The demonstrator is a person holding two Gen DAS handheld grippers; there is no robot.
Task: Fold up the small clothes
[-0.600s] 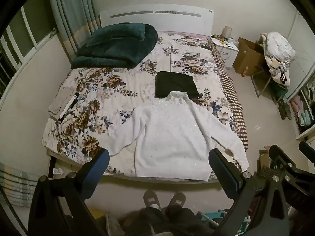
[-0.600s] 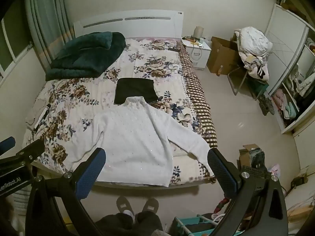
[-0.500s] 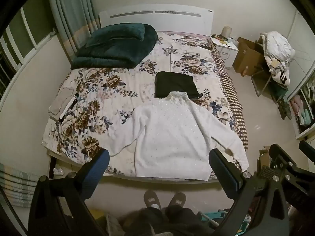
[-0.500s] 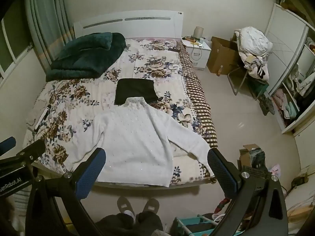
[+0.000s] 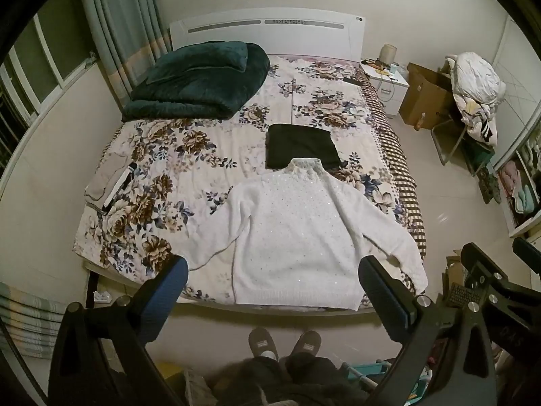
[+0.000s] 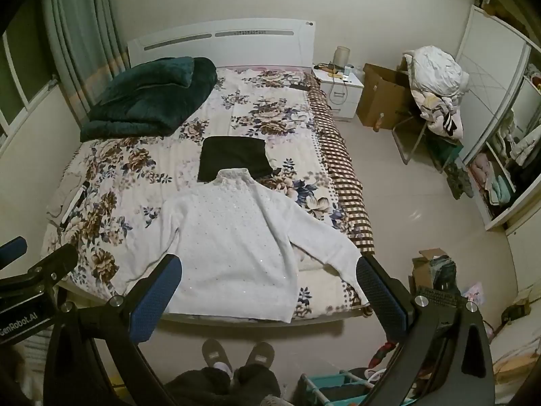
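White knitted sweater lies flat at the foot end of the floral-sheeted bed in the left wrist view, collar toward the headboard, hem at the bed's edge, sleeves angled outward; the left gripper hangs wide open, empty. Right wrist view: collar touches a folded black garment; right gripper spread open, holding nothing.

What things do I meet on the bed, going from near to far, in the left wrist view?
White sweater → folded black garment → dark green blanket → white headboard.
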